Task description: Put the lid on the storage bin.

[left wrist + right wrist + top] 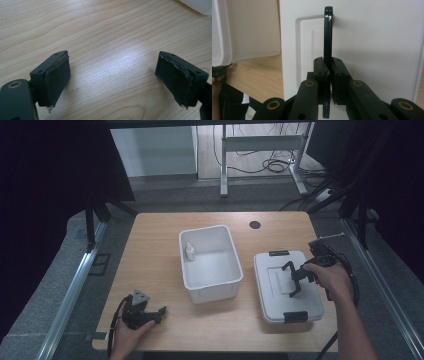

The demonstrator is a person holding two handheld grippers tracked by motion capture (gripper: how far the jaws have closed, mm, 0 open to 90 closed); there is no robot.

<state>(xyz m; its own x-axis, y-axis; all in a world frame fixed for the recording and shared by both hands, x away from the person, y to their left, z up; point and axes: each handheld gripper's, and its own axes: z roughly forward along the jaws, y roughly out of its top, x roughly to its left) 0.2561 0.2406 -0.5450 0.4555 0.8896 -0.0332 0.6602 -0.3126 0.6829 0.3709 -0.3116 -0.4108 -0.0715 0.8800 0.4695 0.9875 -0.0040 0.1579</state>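
A white box with a flat lid (274, 306) and black end clips sits on the right of the wooden table (150, 250). My right gripper (296, 279) is over the lid, shut on its black handle (288, 266), which stands up from the lid. In the right gripper view the pads (321, 72) pinch the thin handle (328, 37) edge-on above the lid (374, 45). My left gripper (161, 311) rests low at the table's front left. Its jaws (112, 80) are open with bare wood between them.
An open white bin (212, 292) stands at the table's middle with a small white bottle (190, 251) upright in its far left corner. The bin's wall (249, 30) lies just left of the lid. A black grommet (255, 224) is near the far edge.
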